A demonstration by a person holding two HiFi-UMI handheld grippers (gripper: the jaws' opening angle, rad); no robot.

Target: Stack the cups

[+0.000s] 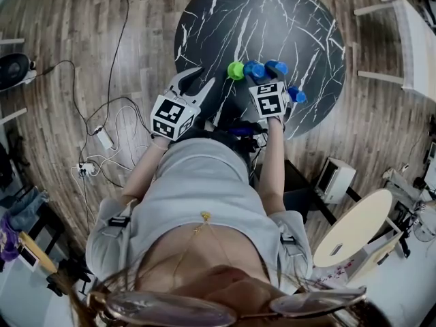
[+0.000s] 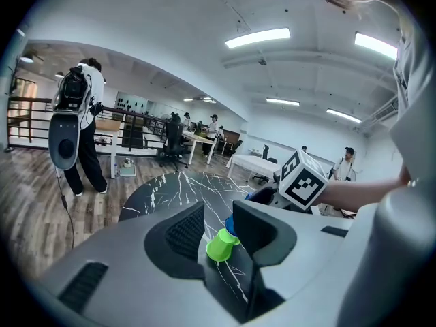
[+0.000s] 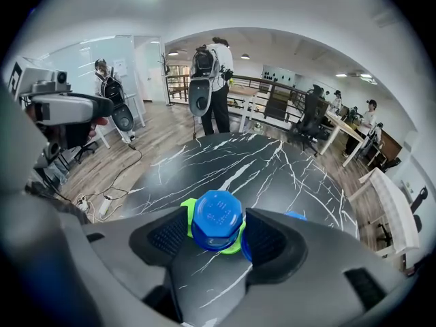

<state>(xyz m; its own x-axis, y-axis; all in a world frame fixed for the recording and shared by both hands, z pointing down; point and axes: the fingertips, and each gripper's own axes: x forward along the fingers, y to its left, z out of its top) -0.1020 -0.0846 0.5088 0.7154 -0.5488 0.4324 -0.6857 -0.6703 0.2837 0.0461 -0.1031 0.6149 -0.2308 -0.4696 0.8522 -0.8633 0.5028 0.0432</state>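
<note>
Right claw (image 3: 218, 236), jaws wide, brackets the blue cup (image 3: 216, 215), green cup (image 3: 187, 208) showing by its left jaw; a skewed withdrawal could clip and topple it, while left claw (image 2: 219, 231) hangs wide, empty.

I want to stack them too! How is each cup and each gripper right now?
left gripper: open, empty.
right gripper: open around the blue cup.
blue cup: between the right gripper's jaws, not squeezed.
green cup: on the table, beside the blue cup.

Black marble table (image 1: 272, 12), white chair (image 1: 415, 39)
</note>
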